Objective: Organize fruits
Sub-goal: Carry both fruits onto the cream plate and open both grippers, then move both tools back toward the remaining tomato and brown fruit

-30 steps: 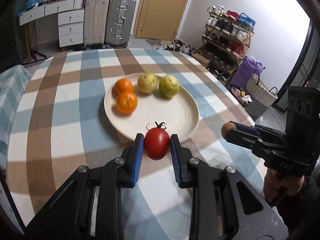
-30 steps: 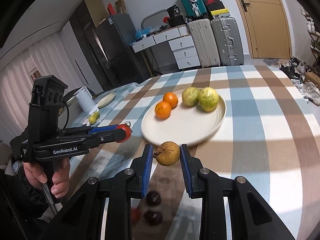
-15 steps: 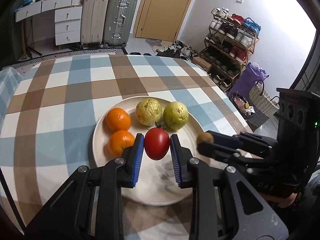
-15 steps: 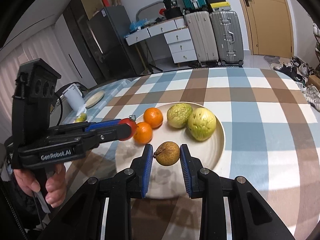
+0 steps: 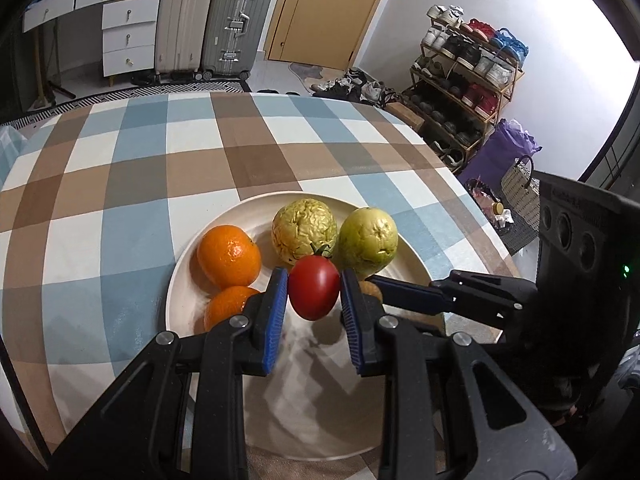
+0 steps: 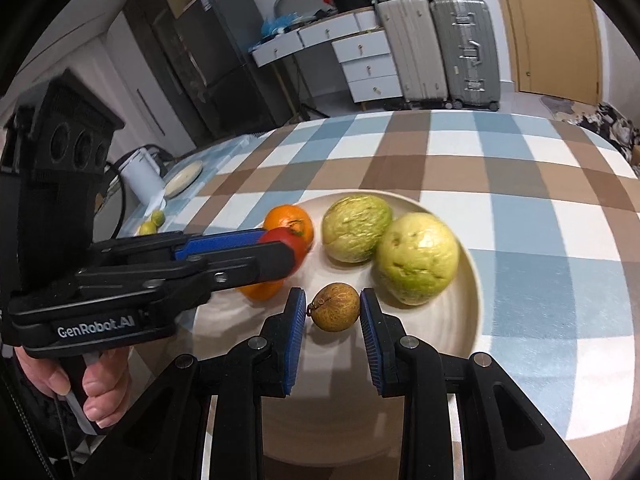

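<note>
Only the right wrist view shows the small brown round fruit whole, clamped in the right gripper over the cream round plate. The left gripper clenches a red tomato above that plate, which holds two oranges and two wrinkled green-yellow fruits.
</note>
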`<state>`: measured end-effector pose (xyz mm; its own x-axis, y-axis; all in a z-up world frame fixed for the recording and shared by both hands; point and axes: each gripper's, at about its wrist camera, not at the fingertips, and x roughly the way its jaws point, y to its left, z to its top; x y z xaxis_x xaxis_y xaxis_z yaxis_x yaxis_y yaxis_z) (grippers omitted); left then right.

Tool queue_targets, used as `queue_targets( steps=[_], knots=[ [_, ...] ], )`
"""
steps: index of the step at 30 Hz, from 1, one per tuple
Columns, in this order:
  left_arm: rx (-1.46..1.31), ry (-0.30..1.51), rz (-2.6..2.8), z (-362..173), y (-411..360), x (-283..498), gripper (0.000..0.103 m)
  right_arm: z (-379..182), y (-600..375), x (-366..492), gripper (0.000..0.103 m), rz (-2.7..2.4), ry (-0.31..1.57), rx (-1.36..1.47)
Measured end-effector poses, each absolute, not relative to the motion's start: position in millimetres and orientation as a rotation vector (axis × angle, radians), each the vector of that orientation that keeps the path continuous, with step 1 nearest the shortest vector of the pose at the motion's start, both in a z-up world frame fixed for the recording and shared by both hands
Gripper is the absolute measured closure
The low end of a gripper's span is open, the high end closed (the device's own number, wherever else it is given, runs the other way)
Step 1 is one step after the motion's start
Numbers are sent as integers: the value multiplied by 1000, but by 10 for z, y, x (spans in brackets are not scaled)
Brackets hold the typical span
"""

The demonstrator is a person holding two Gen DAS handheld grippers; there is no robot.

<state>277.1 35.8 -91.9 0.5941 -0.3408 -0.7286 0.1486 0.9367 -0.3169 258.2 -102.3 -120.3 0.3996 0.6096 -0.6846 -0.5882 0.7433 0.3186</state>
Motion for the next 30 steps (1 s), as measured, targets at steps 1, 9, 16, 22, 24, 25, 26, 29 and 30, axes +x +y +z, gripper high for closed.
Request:
queue_targets(
  steps=[1, 9, 16, 22, 24, 25, 26, 29, 30],
  knots=[
    [-236, 896, -288, -935, 357, 2791, 79, -1209, -998, 2579, 75, 761, 876, 18],
    [-258, 905, -283, -973, 400, 2904, 79, -1245, -891, 2653, 72, 755, 893, 11],
    [-270, 872, -277, -837, 453, 2788, 63, -1129, -959, 2567, 48, 742, 835, 27],
    [-277, 840, -270, -697, 501, 2533, 54, -1005, -1226, 2313, 23, 714, 783, 72],
    [-278, 830, -258, -648, 507, 2411, 49, -969, -1320, 2221, 17, 696, 775, 85],
    [-276, 825, -254, -624, 507, 2348, 47, -954, -1378, 2165, 13, 681, 771, 95],
    [-274, 818, -249, -599, 506, 2286, 43, -948, -1430, 2115, 7, 663, 766, 103],
    [-266, 804, -247, -517, 473, 2078, 25, -927, -1579, 1986, 5, 645, 755, 143],
    [-263, 801, -243, -493, 462, 2012, 20, -915, -1618, 1953, 4, 637, 757, 154]
  ],
)
